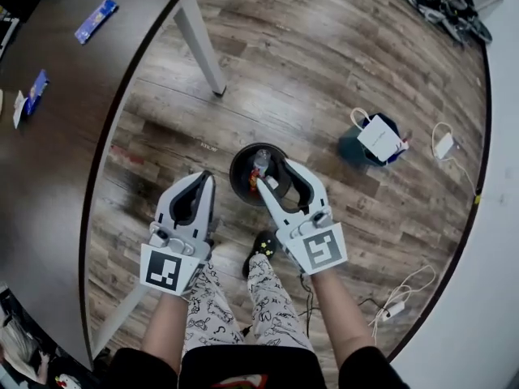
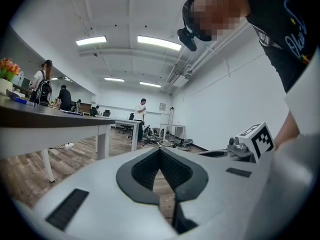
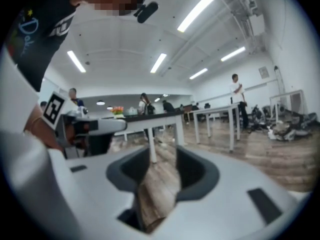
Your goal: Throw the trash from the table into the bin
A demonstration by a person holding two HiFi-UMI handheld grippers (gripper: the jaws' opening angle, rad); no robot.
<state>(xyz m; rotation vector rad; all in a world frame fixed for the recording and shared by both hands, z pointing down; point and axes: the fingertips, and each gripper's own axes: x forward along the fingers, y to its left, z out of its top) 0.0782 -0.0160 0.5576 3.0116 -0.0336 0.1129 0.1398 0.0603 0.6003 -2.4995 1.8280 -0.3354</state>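
The black round bin (image 1: 243,162) stands on the wood floor just ahead of my feet, with bits of trash inside it. My right gripper (image 1: 276,177) hangs over the bin's mouth; in the right gripper view (image 3: 162,154) its jaws stand apart with only floor between them. My left gripper (image 1: 206,178) is beside the bin's left rim, and in the left gripper view (image 2: 160,150) its tips meet with nothing held. On the dark table (image 1: 57,160) at the left lie a blue wrapper (image 1: 96,20), a second blue wrapper (image 1: 35,91) and a white scrap (image 1: 19,108).
A white table leg (image 1: 201,43) stands beyond the bin. A blue bag holding a white paper bag (image 1: 375,140) sits to the right, with a charger (image 1: 443,146) and cables (image 1: 397,302) near the wall. Both gripper views show people and tables far off.
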